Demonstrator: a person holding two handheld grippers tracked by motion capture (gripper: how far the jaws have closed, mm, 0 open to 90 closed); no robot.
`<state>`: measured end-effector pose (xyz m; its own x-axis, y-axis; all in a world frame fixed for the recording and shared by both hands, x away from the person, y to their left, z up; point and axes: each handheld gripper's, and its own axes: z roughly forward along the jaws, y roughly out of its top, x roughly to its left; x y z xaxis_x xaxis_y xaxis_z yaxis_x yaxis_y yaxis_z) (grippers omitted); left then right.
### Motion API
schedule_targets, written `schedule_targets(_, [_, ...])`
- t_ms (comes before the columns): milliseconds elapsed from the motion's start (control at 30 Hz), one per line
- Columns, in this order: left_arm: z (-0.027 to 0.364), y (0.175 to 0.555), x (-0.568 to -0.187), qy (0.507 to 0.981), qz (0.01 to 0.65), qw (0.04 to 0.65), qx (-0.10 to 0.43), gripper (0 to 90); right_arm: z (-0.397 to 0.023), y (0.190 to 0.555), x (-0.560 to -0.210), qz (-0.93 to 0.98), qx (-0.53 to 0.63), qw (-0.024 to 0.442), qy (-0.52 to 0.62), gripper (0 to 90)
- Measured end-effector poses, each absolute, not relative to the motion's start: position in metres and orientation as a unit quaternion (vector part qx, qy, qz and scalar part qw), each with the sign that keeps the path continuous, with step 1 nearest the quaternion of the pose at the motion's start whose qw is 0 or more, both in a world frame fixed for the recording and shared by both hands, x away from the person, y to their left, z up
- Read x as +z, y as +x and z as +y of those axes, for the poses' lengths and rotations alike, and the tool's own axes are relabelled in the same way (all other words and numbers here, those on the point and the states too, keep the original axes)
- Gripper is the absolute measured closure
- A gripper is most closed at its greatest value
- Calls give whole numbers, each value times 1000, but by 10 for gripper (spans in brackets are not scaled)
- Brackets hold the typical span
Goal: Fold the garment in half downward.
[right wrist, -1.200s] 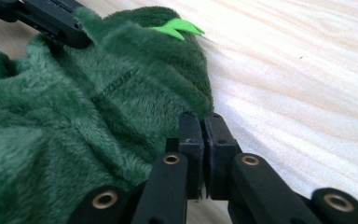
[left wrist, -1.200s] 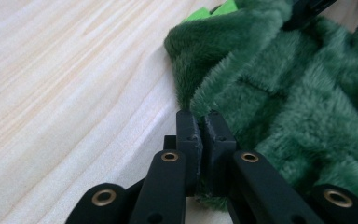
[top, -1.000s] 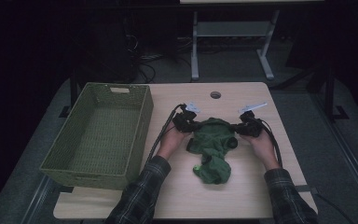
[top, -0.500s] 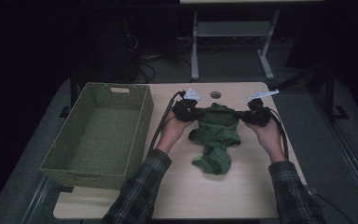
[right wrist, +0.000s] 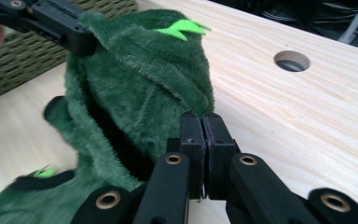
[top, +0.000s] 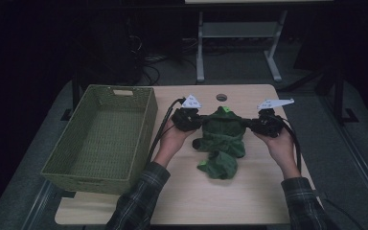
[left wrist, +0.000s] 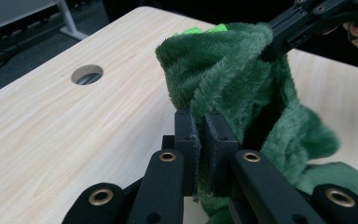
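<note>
Gripping a green plush garment from both sides, the two grippers hold it stretched between them above the middle of the tabletop. In the high view the left gripper sits at the garment's nine o'clock edge and the right gripper at its three o'clock edge, each carried by a hand in a plaid sleeve. The upper part of the fabric hangs taut between them, while the lower part droops toward six o'clock and bunches on the wood.

In the left gripper view its jaws are closed on a fold of the fuzzy fabric, pinching the edge between the pads; the other gripper clamps the far corner at about one o'clock. In the right gripper view the jaws are likewise shut on the plush edge, with bright green spikes at twelve o'clock of the cloth.

A woven green basket stands at nine o'clock of the garment, well apart from it. A round cable hole lies in the tabletop at twelve o'clock, just beyond the cloth.
</note>
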<state>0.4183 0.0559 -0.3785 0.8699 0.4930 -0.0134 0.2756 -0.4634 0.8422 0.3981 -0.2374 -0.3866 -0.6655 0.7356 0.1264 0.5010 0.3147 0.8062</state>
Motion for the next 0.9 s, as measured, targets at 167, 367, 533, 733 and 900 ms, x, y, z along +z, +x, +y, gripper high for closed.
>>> schedule_targets(167, [60,401,-378,847,215,471,120,848,-237,379,-383,799,452,131,375,883])
schedule_targets(367, [63,380,-380,850,197,474,123,850,-235,359,-383,803,459,122,358,882])
schedule_targets(533, [67,364,-385,852,185,475,116,849,-232,344,-384,808,463,121,344,882])
schedule_targets(733, [68,350,-390,857,168,475,112,847,-232,328,-392,812,462,110,338,881])
schedule_targets(900, [69,340,-397,860,158,473,105,847,-233,315,-400,815,464,105,332,877])
